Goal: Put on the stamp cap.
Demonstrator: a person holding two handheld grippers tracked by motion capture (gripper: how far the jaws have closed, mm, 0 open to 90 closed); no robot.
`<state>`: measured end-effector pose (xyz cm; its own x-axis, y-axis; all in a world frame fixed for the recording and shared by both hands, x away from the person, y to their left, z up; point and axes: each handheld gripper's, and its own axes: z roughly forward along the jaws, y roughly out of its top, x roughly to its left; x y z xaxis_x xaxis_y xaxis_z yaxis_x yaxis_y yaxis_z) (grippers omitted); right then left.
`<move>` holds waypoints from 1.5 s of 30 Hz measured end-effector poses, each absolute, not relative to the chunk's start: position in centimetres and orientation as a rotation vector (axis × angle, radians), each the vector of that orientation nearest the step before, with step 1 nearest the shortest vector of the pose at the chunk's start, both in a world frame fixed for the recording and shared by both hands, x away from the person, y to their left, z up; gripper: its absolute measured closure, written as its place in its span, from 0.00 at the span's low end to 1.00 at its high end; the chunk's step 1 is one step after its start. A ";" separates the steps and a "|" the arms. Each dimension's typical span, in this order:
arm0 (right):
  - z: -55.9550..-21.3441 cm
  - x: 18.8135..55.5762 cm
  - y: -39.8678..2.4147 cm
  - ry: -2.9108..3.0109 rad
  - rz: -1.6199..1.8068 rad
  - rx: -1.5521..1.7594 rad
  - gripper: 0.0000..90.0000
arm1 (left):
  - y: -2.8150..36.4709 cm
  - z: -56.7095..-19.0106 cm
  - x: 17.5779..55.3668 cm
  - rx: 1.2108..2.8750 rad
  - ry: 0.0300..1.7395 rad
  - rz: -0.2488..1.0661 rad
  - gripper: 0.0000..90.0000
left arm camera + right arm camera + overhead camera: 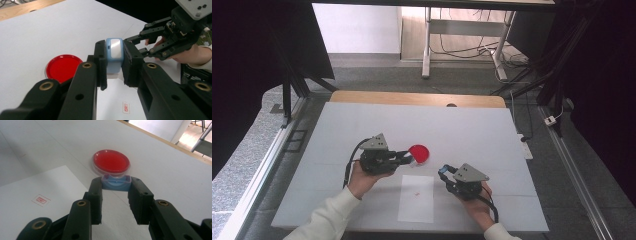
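A round red ink pad (419,152) lies on the white mat. My left gripper (409,159) is just left of it, shut on a light-blue stamp body (114,53) with a white face, held above the mat. My right gripper (444,172) sits lower right of the pad, shut on a light-blue cap (116,182) pinched at its fingertips. In the right gripper view the ink pad (111,161) lies just beyond the cap. In the left gripper view the ink pad (63,67) is to the left of the stamp.
A white paper sheet (416,205) with a small red stamp mark (417,192) lies between the two hands near the front edge. The white mat (472,125) covers a wooden table (412,97). Dark frames and cables stand around the table.
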<state>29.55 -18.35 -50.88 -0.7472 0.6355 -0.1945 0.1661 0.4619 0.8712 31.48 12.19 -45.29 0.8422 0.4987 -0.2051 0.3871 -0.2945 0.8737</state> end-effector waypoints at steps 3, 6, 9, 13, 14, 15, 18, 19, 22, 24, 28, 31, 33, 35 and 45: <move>-51.0 29.5 -17.9 2.218 1.242 0.652 0.71 | 12.2 -45.3 31.5 1.917 0.661 0.125 0.83; -51.1 29.5 -17.5 2.224 1.237 0.642 0.71 | 12.1 -45.3 31.5 1.917 0.661 0.126 0.83; -51.2 29.5 -17.0 2.228 1.248 0.639 0.71 | 12.1 -45.3 31.5 1.917 0.662 0.125 0.83; -51.4 29.5 -16.6 2.230 1.270 0.653 0.71 | 12.0 -45.3 31.5 1.919 0.659 0.122 0.83; -51.4 29.5 -16.4 2.228 1.272 0.654 0.71 | 12.0 -45.3 31.5 1.919 0.658 0.122 0.83; -51.4 29.5 -16.3 2.231 1.269 0.650 0.71 | 11.9 -45.3 31.5 1.920 0.657 0.122 0.83; -51.5 29.4 -15.9 2.235 1.269 0.641 0.71 | 11.7 -45.4 31.5 1.921 0.655 0.121 0.83; -51.5 29.4 -15.7 2.232 1.272 0.639 0.71 | 11.7 -45.4 31.5 1.921 0.655 0.121 0.83; -51.6 29.3 -15.4 2.232 1.275 0.633 0.71 | 11.6 -45.4 31.5 1.921 0.654 0.120 0.83; -51.6 29.2 -15.2 2.238 1.272 0.625 0.71 | 11.6 -45.4 31.5 1.920 0.655 0.120 0.83; -51.6 29.1 -14.7 2.233 1.284 0.622 0.71 | 11.5 -45.4 31.5 1.920 0.655 0.121 0.83; -51.8 29.0 -14.3 2.246 1.283 0.604 0.71 | 11.4 -45.4 31.5 1.922 0.653 0.122 0.83; -51.8 28.9 -14.2 2.252 1.281 0.597 0.71 | 11.3 -45.4 31.5 1.922 0.654 0.122 0.83; -51.7 28.9 -14.1 2.249 1.283 0.598 0.71 | 11.2 -45.4 31.5 1.918 0.654 0.119 0.83; -51.7 28.9 -14.1 2.240 1.286 0.599 0.71 | 9.4 -45.4 31.4 1.924 0.625 0.105 0.83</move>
<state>28.89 -14.08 -51.74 -0.7862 0.5877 -0.1911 0.1312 0.4609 0.8777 31.42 9.36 -45.43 0.8592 0.4683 -0.2060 0.3749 -0.3024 0.8763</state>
